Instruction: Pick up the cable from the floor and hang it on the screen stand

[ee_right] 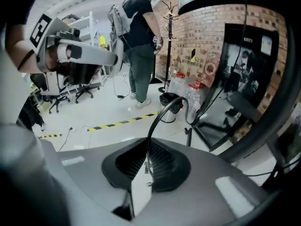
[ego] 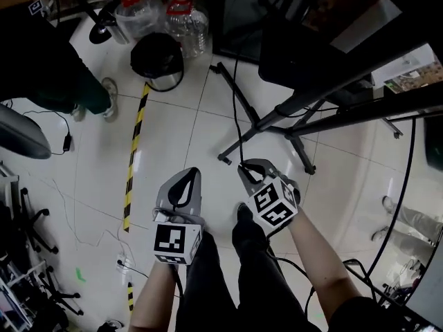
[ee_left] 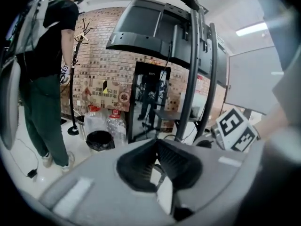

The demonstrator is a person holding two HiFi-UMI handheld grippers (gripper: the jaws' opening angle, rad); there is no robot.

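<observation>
A thin black cable (ego: 236, 102) runs from my right gripper (ego: 246, 166) up across the tiled floor toward the screen stand (ego: 304, 99). In the right gripper view the cable (ee_right: 162, 108) arcs up out of the jaws, and my right gripper (ee_right: 146, 147) is shut on it. My left gripper (ego: 192, 173) hangs just to the left of the right one with its jaw tips together and nothing between them. Seen from the left gripper (ee_left: 157, 142), the stand's dark posts (ee_left: 193, 79) rise ahead and carry the screen (ee_left: 150, 27).
A black bin (ego: 158, 61) and water bottles (ego: 187, 19) stand at the back. Yellow-black tape (ego: 135, 151) crosses the tiles. A person in dark clothes (ego: 41, 61) stands at the left. The stand's legs (ego: 239, 99) spread over the floor. Chair bases (ego: 31, 227) crowd the left edge.
</observation>
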